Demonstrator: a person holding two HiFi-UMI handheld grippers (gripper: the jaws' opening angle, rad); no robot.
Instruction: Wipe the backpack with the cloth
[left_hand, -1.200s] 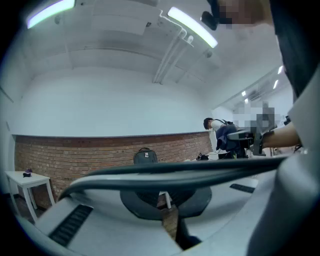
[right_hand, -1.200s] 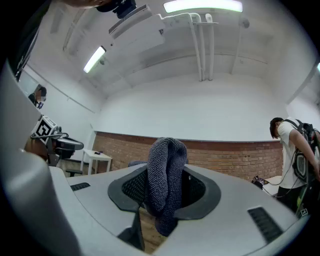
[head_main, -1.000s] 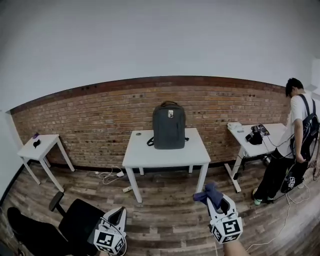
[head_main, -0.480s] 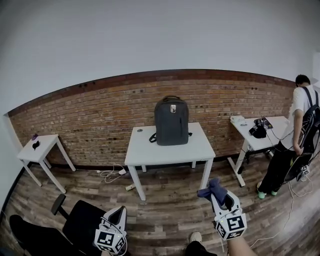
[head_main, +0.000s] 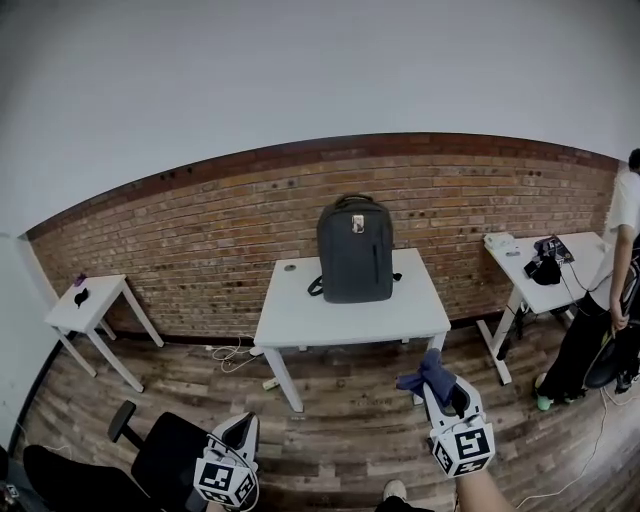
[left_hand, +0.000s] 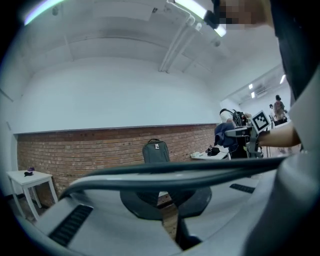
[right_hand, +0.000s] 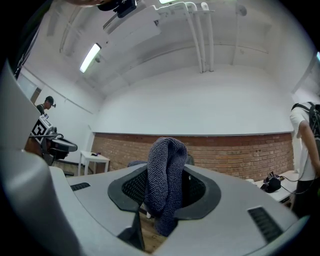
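Observation:
A dark grey backpack (head_main: 356, 248) stands upright at the back of a white table (head_main: 300, 318) against the brick wall. My right gripper (head_main: 440, 386) is low in the head view, short of the table's front right corner, shut on a dark blue cloth (head_main: 428, 372). In the right gripper view the cloth (right_hand: 165, 185) bulges up between the jaws and hides most of the backpack. My left gripper (head_main: 243, 426) is at the bottom left, far from the table, its jaws together with nothing in them. The left gripper view shows the backpack (left_hand: 156, 151) small and far off.
A black office chair (head_main: 160, 458) sits by my left gripper. A small white table (head_main: 92, 302) stands at the left. Another table (head_main: 572, 262) with dark gear and a standing person (head_main: 615, 290) are at the right. Cables (head_main: 236, 354) lie on the wood floor under the centre table.
The table and backpack look nearer and have shifted a little right in the head view. The person has slid to the right edge. My right gripper still holds the cloth.

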